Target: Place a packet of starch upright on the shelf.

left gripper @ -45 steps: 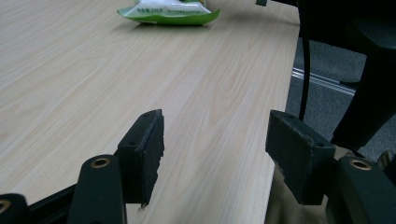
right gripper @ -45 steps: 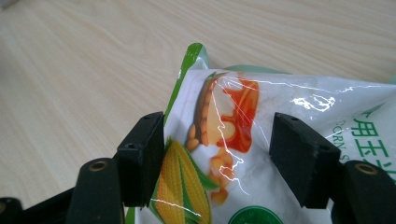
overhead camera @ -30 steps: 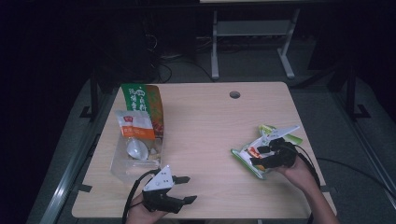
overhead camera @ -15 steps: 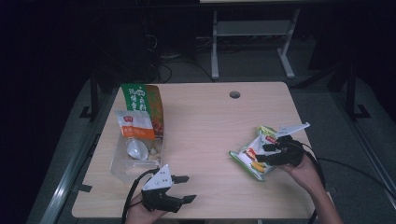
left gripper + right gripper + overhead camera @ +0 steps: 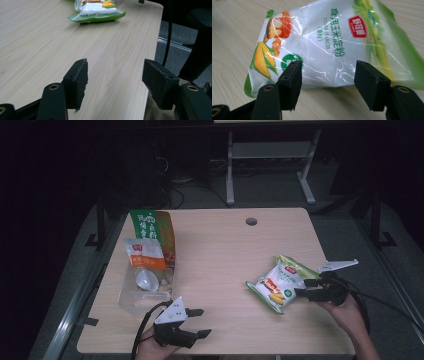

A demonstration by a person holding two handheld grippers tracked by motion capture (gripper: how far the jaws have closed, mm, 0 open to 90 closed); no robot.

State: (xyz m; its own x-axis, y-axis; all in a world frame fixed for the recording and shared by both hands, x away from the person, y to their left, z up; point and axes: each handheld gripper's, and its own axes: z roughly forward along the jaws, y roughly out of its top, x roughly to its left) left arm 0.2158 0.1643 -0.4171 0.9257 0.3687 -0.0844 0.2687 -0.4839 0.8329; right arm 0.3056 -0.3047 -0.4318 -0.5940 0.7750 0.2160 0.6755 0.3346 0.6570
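Note:
A white and green corn starch bag (image 5: pixel 278 282) with a corn picture lies flat on the wooden table (image 5: pixel 225 250), right of centre. My right gripper (image 5: pixel 303 287) sits just right of it, jaws open and pointing at it. In the right gripper view the bag (image 5: pixel 332 47) lies just beyond the open right gripper (image 5: pixel 328 82), with nothing pressed between the pads. My left gripper (image 5: pixel 200 322) rests open near the front edge, empty. From the left gripper view, the left gripper (image 5: pixel 115 77) has bare table between its jaws, and the bag (image 5: pixel 97 11) lies far ahead.
A clear plastic container (image 5: pixel 131 296) at the table's left holds a tall green and orange bag (image 5: pixel 151 231), a smaller orange and white packet (image 5: pixel 143 255) and a white rounded item (image 5: pixel 146 280). A cable hole (image 5: pixel 251 221) sits near the far edge. Floor drops off right of the table.
My right gripper has drawn back to the right, off the corn starch bag, which stays on the table. The left gripper has not moved.

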